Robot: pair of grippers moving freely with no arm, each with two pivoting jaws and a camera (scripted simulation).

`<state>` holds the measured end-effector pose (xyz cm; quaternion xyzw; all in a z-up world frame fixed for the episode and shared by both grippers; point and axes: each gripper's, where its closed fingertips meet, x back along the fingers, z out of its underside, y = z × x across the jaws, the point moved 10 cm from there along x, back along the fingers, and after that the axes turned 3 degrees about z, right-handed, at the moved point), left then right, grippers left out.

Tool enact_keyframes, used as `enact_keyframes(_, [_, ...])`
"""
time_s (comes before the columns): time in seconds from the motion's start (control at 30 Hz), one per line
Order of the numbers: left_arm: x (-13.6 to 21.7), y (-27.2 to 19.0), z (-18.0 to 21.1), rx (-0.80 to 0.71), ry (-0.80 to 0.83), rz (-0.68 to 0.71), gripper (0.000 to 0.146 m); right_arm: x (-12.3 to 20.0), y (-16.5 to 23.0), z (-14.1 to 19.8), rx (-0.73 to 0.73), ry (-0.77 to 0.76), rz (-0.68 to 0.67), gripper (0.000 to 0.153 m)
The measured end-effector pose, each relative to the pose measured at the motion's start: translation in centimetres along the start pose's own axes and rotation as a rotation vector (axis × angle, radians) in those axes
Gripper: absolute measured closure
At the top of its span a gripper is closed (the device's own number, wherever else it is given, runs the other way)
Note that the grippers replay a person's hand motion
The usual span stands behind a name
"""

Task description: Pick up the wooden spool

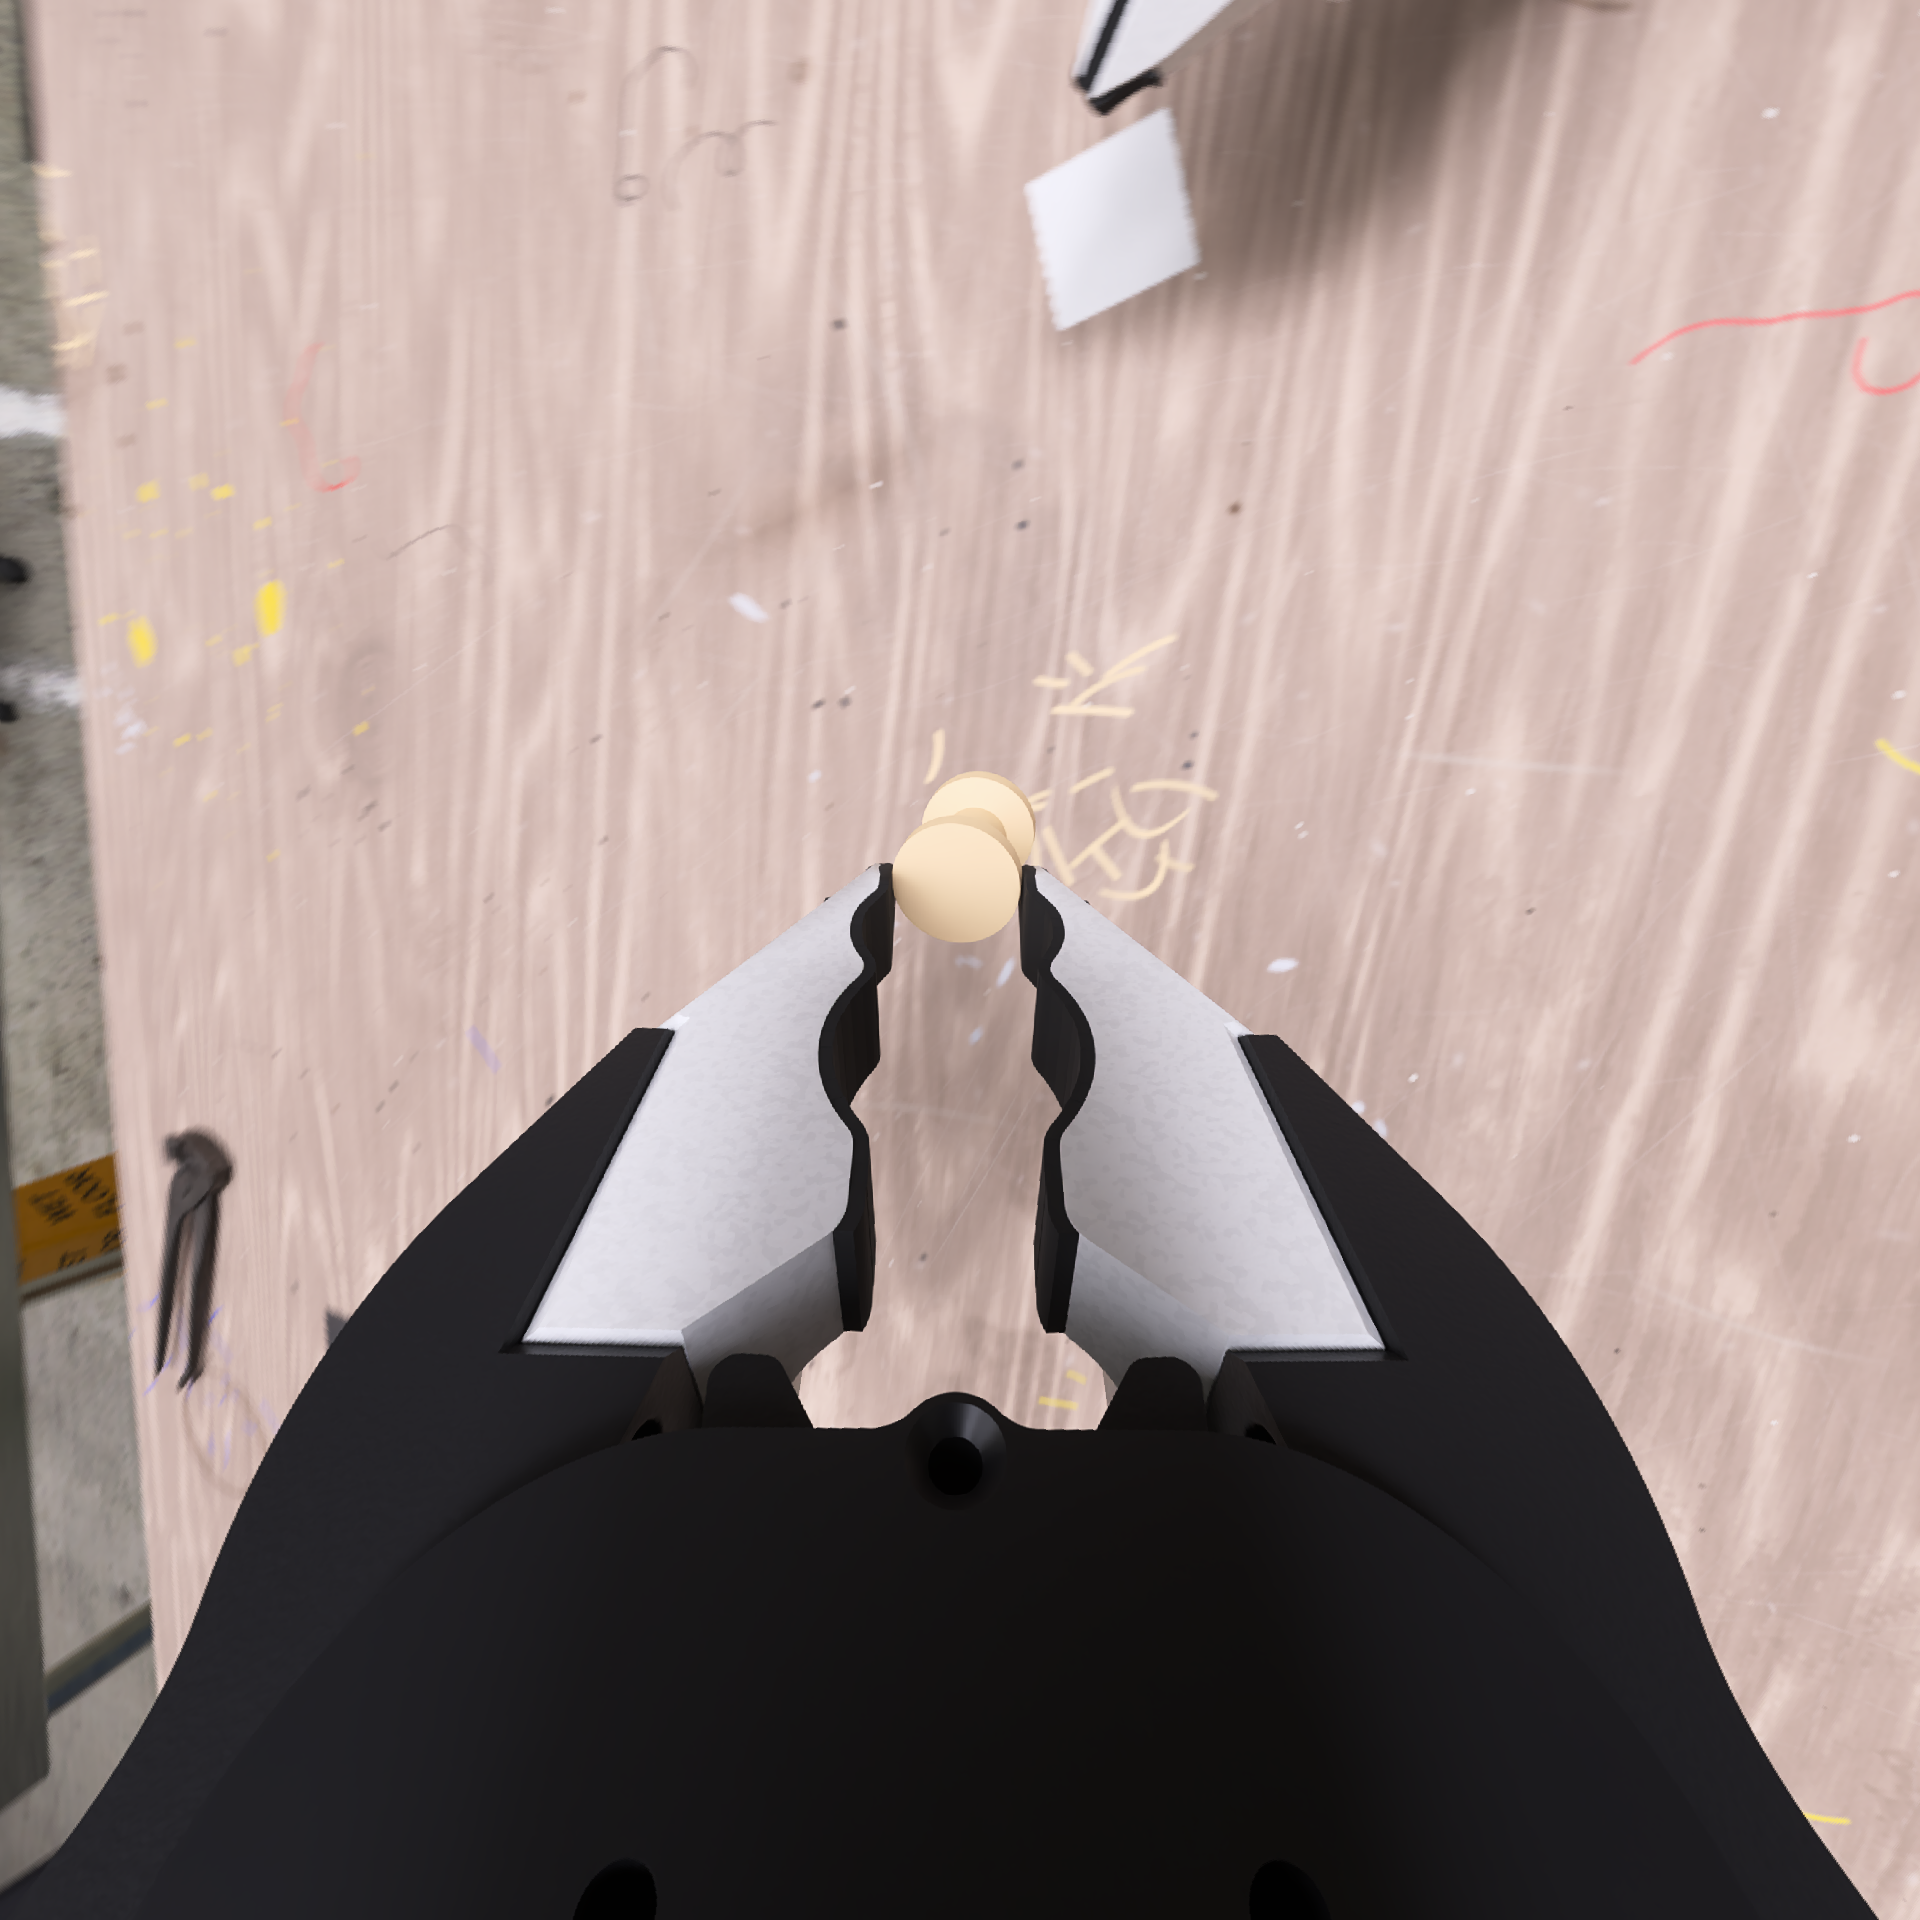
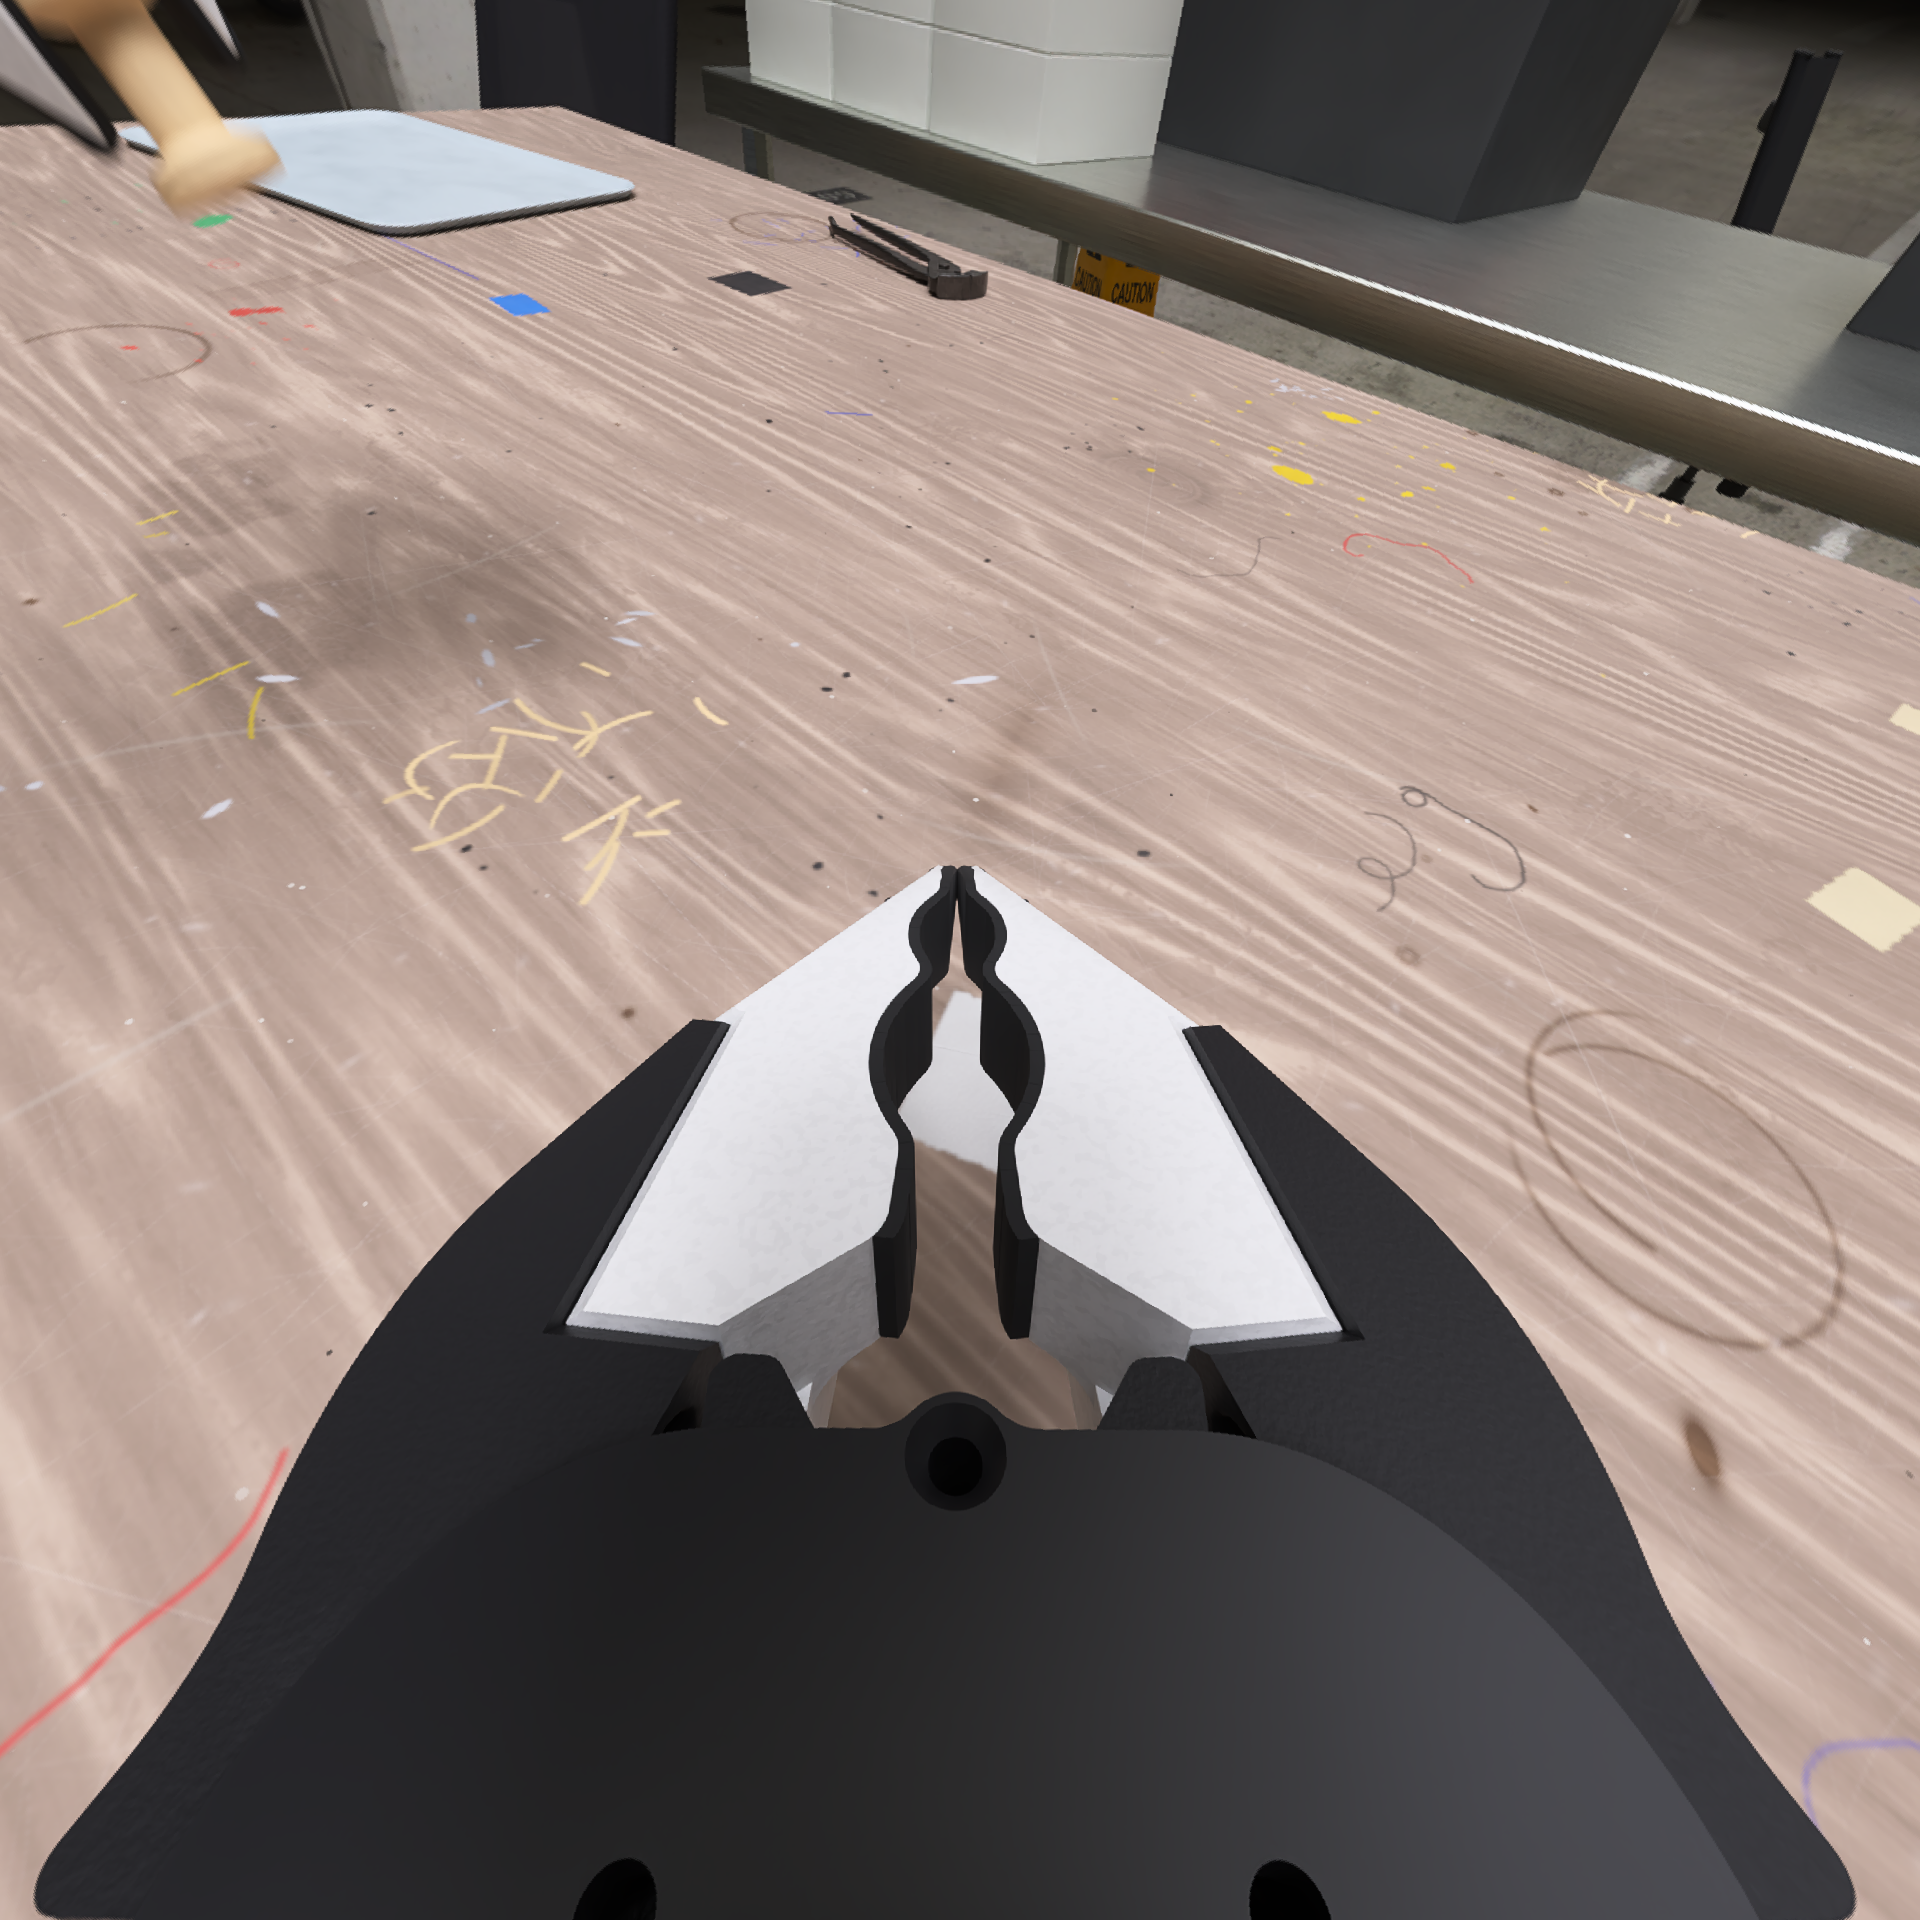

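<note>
The wooden spool (image 1: 958,881) is pale tan with round flanged ends. In the left wrist view it points along the fingers, and my left gripper (image 1: 956,883) is shut on its near end, high above the table. In the right wrist view the spool (image 2: 177,109) shows at the top left corner, hanging from the left gripper's fingers (image 2: 52,78) above the table. My right gripper (image 2: 956,873) is shut and empty, low over the wooden table (image 2: 935,582). In the left wrist view the right gripper's fingers (image 1: 1127,42) show at the top edge.
A grey flat mat (image 2: 416,166) lies at the table's far left. Dark pincers (image 2: 914,260) lie near the far edge, and show in the left wrist view (image 1: 192,1247). A white square patch (image 1: 1112,218) is on the table. A metal bench (image 2: 1351,270) with boxes stands beyond.
</note>
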<state>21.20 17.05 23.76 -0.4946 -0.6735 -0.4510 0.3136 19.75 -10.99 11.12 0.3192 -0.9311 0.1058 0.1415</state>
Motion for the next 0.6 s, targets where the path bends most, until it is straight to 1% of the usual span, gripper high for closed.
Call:
enact_keyframes(0.07, [-2.1, -0.5, -1.2, -0.020, 0.018, 0.053, 0.123, 0.0, 0.0, 0.0, 0.000, 0.000, -0.002, 0.153])
enact_keyframes(0.17, [-5.1, -0.5, -2.2, -0.014, 0.074, 0.077, 0.123, 0.0, 0.1, -0.1, 0.003, -0.002, -0.006, 0.153])
enact_keyframes(0.27, [-7.8, -0.4, -2.8, -0.007, 0.107, 0.136, 0.123, -0.1, 0.2, -0.1, 0.008, 0.000, -0.011, 0.153])
enact_keyframes(0.33, [-9.4, -0.4, -3.1, -0.009, 0.147, 0.141, 0.123, -0.1, 0.3, -0.2, 0.011, 0.001, -0.014, 0.153])
enact_keyframes(0.43, [-11.0, -0.6, -3.3, -0.014, 0.182, 0.165, 0.123, -0.1, 0.4, -0.2, 0.014, 0.003, -0.015, 0.153])
enact_keyframes(0.6, [-12.4, -1.0, -3.5, -0.022, 0.215, 0.188, 0.123, -0.2, 0.4, -0.2, 0.015, 0.006, -0.016, 0.153])
